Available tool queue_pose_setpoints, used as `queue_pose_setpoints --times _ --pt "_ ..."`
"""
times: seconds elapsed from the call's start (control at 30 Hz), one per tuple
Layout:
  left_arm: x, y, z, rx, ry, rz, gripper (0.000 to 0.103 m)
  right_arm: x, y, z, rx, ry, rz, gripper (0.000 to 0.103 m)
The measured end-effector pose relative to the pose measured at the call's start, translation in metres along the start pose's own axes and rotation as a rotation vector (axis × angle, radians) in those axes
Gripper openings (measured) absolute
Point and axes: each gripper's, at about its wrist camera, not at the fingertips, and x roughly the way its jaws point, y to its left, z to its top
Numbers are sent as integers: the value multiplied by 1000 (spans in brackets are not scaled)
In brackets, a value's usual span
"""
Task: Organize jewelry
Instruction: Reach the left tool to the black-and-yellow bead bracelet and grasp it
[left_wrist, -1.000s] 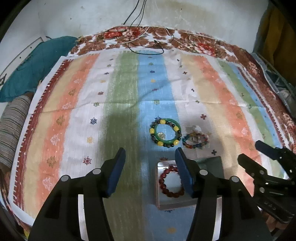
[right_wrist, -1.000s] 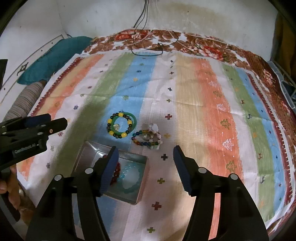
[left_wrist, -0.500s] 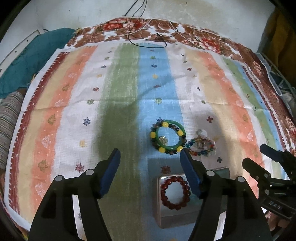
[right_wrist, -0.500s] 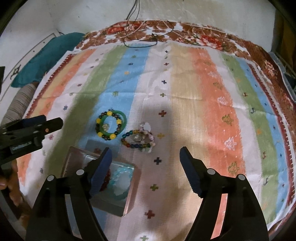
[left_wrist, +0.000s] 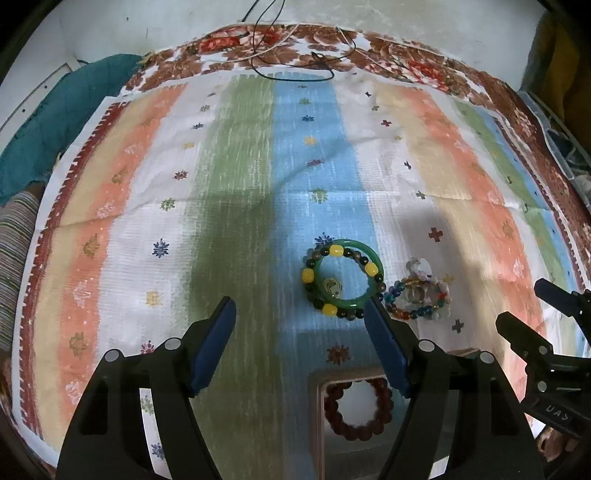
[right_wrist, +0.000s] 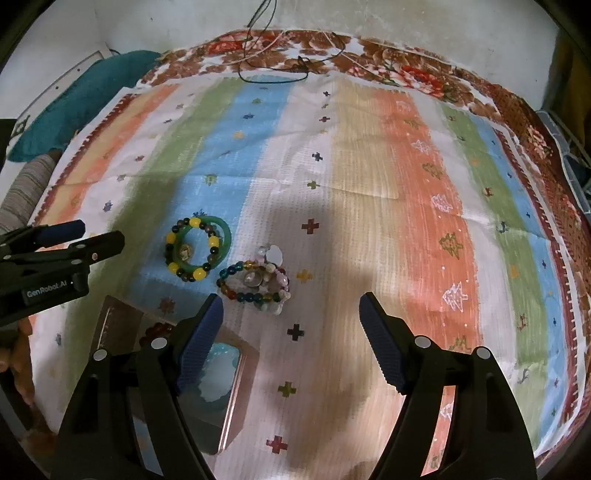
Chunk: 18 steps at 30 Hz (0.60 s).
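Green bangle (left_wrist: 345, 278); striped pastel cloth (left_wrist: 236, 192); seemingly dark-red beads (left_wrist: 357, 408).

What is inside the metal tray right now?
The tray holds a dark red bead bracelet and a pale blue bracelet. The right gripper's finger covers part of it, so more cannot be ruled out.

A home room: a striped cloth (left_wrist: 236, 192) over a floral blanket (left_wrist: 406, 62) beside a teal cushion (left_wrist: 62, 122).
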Motion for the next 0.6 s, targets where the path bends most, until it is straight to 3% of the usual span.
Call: queue_pose_setpoints --times 0.6 --pt "40 11 15 -24 57 10 72 32 3 9 -20 50 -21 76"
